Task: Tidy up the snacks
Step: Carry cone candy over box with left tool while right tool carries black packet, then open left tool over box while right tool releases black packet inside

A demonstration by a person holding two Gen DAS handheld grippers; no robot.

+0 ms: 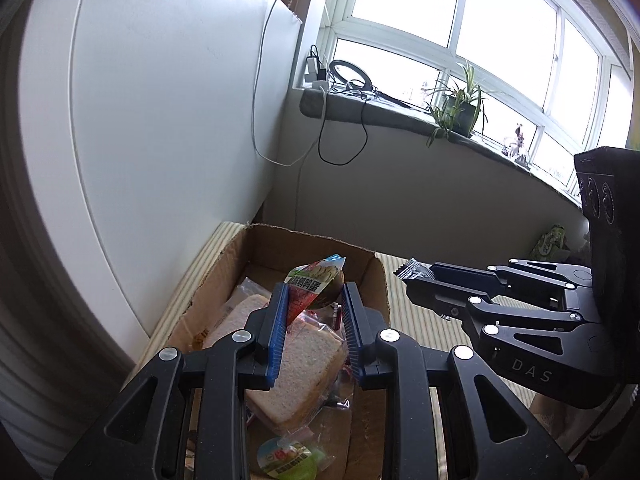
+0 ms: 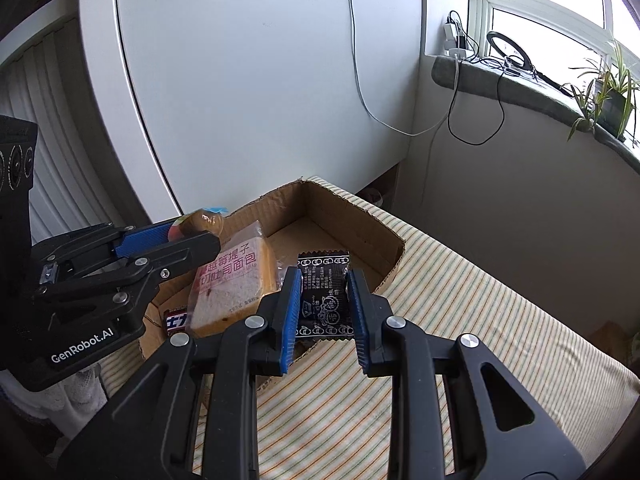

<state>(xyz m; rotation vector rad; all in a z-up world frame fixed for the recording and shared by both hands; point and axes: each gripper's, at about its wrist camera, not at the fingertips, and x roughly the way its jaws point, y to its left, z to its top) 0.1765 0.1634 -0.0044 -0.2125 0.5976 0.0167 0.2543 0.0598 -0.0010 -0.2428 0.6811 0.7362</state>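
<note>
My left gripper point(image 1: 314, 294) is shut on a red and green egg snack packet point(image 1: 316, 280), held above an open cardboard box point(image 1: 372, 276). In the box lie a wrapped slice of bread point(image 1: 296, 364) and a green-lidded cup point(image 1: 286, 458). My right gripper point(image 2: 324, 280) is shut on a black candy packet point(image 2: 324, 300) over the box's near right edge point(image 2: 394, 264). The right wrist view also shows the bread point(image 2: 236, 280), a dark bar wrapper point(image 2: 176, 322), and the left gripper point(image 2: 208, 232) over the box's left side. The right gripper point(image 1: 408, 280) appears to the right in the left wrist view.
The box sits on a striped cushion point(image 2: 460, 320). A white panel point(image 2: 260, 80) stands behind it. A grey windowsill point(image 1: 400, 116) carries a potted plant point(image 1: 460, 108), a ring light and dangling cables. A green bag point(image 1: 550, 244) lies far right.
</note>
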